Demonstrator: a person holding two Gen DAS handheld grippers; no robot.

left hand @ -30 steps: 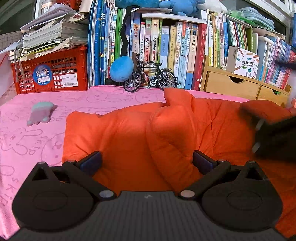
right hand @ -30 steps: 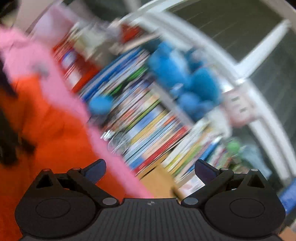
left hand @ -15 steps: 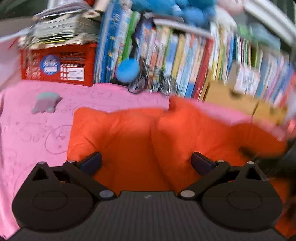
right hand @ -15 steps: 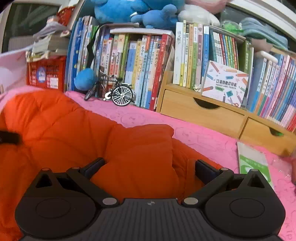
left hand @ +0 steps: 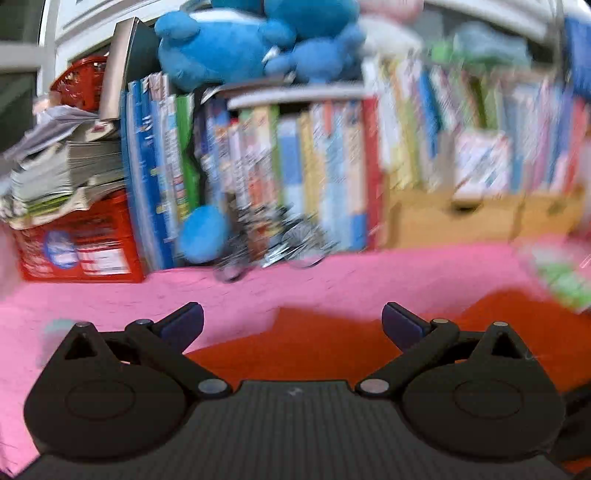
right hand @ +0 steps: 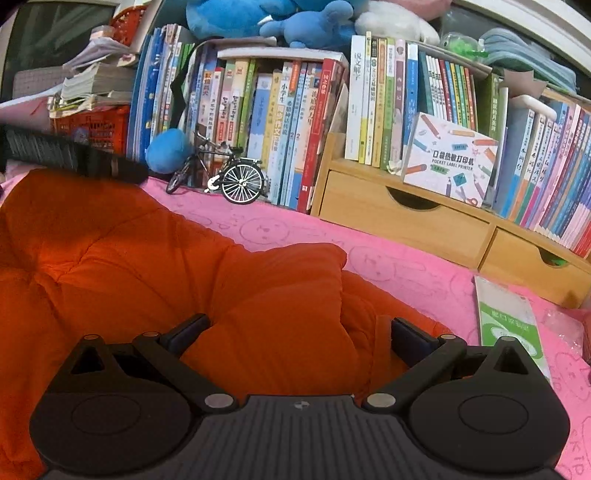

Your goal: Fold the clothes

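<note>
Right gripper (right hand: 297, 330): your fingers are spread wide, a raised fold of the orange padded garment (right hand: 155, 269) bulging up between them; neither pad visibly bites it.

Left gripper (left hand: 291, 321): fingers likewise spread, nothing between them. The view is blurred. The garment's edge lies just below and ahead of the fingertips, pink beyond it.

Orange padded garment: quilted, puffy, soft. Judged light but bulky and springy; folds will likely puff back open unless pressed flat. The shell looks smooth, possibly slippery. Take hold at a seam, hem or thin edge, not on the fat middle of a puff, where your pads would only squeeze filling.

Pink printed cloth (right hand: 399, 269): underlies the garment, spreading out ahead of and to the right of your right fingers.

Green-and-white packet (right hand: 506, 325): flat on the cloth, just right of your right finger.

Toy bicycle (right hand: 221, 175): beyond the garment, ahead and left, standing before the books (right hand: 295, 122).

Wooden drawer unit (right hand: 402, 218): far right, ahead.

Blue plush toys (right hand: 273, 18): farthest, atop the books.
</note>
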